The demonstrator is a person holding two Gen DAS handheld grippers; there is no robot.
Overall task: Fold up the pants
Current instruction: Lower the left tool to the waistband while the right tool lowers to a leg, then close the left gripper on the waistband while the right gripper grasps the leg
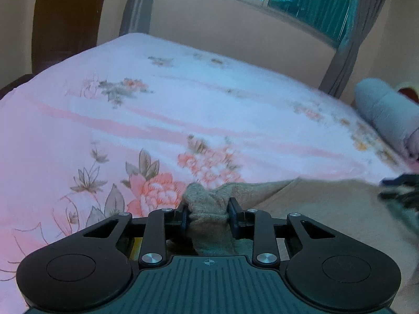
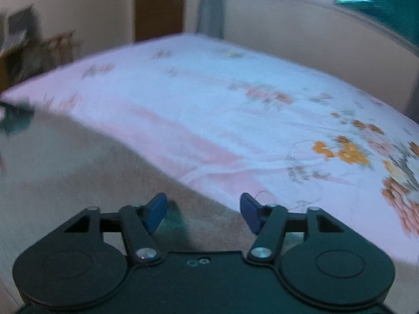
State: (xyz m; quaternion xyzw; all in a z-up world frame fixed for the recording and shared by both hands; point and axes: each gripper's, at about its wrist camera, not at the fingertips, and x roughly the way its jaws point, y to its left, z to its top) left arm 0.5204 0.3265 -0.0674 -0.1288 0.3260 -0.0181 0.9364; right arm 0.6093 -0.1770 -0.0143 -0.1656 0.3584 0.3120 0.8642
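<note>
- My left gripper (image 1: pixel 208 216) has its jaws drawn narrow on a bunched corner of the pants (image 1: pixel 301 209); the fuzzy cloth is pinched between the black pads and puckers up just ahead of them.
- My right gripper (image 2: pixel 203 213) stands about half open, blue pads apart with nothing pressed between them; the cloth lies under and just ahead of the tips, and I cannot tell whether the pads touch it.
- The relation that matters: from the left jaws the pants run off to the right along the near side of the bed (image 1: pixel 157 110), and in the right wrist view the same tan cloth (image 2: pixel 91 178) spreads leftward from the right jaws. So the garment lies between my two hands, and the far edge in each view runs toward the other gripper.
- The left hand already has its corner; I judge the right must close on the edge below it before any lift.
- The pants look beige, plush and soft, lying mostly flat on the pink floral sheet, likely to sag when raised.
</note>
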